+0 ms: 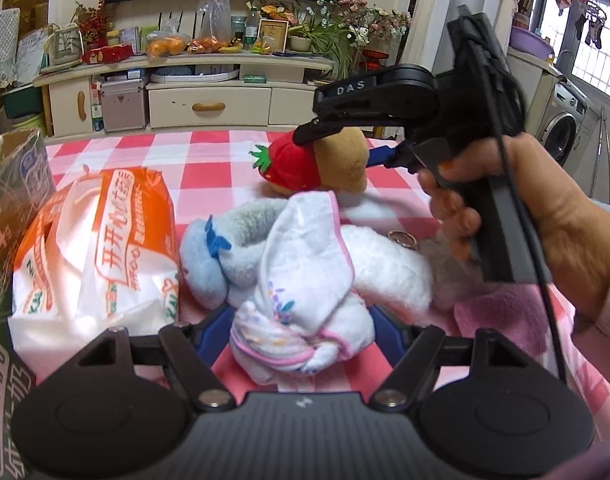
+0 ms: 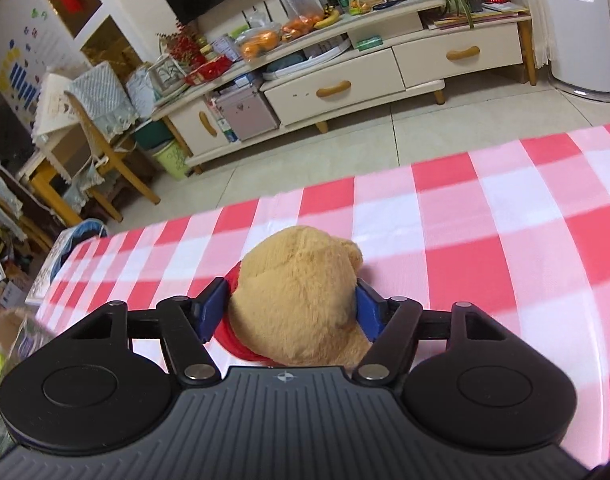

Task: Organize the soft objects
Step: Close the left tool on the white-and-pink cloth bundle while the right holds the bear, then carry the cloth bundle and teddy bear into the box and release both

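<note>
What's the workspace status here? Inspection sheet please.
Surface: table under red-and-white checked cloth.
Job's things: brown plush toy with strawberry hat; white cloth; blue fluffy item; white fluffy item; pink towel.
Clutter: orange-and-white plastic pack; carton.
Grippers: right tool shut on the plush toy; left tool around the white cloth, contact unclear.
Cables: black cable along right tool.
Surroundings: TV cabinet, washing machine.

Bare checked tablecloth (image 2: 485,240) lies open beyond the bear (image 2: 301,296); nearer, towel (image 1: 301,276), earmuffs (image 1: 225,248) and bag (image 1: 101,248) crowd the cloth.
</note>
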### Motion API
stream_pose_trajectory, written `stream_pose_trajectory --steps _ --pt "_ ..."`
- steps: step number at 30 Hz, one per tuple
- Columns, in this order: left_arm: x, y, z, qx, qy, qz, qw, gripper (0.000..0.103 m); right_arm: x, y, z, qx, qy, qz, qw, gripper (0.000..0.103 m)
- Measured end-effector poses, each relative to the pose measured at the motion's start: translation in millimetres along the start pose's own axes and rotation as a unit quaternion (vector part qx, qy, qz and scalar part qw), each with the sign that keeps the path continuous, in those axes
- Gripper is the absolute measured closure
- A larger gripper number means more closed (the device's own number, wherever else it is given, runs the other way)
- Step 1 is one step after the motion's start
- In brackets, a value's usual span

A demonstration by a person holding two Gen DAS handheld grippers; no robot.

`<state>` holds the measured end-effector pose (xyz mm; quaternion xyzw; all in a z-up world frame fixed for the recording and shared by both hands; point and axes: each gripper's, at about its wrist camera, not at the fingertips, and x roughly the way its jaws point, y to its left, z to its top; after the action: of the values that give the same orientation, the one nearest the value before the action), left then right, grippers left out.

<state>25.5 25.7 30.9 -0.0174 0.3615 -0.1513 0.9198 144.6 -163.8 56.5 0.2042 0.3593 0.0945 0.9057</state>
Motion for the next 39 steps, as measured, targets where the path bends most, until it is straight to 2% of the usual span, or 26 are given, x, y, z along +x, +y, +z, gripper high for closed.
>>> stream_pose_trajectory --steps 10,18,27,39 --pt "-17.4 1.8 -13.6 -0.015 0.016 -0.034 0.9992 0.029 -46.0 14.9 -57.7 -0.022 0.021 0.011 0.999 0.021" --pt "-34.8 7.7 -27.9 -0.024 0.031 -0.056 0.9977 0.03 -90.2 27.8 -108.0 -0.041 0.01 0.001 0.999 0.021" --pt "-52.4 7.2 -37.3 -0.026 0.042 -0.091 0.9946 0.03 -130.2 20.4 -146.9 0.017 -0.035 -0.022 0.999 0.022" --pt "-87.0 21.3 -28.5 -0.04 -0.012 -0.113 0.9927 0.03 -171.8 37.9 -143.2 0.028 -0.116 -0.05 0.992 0.022"
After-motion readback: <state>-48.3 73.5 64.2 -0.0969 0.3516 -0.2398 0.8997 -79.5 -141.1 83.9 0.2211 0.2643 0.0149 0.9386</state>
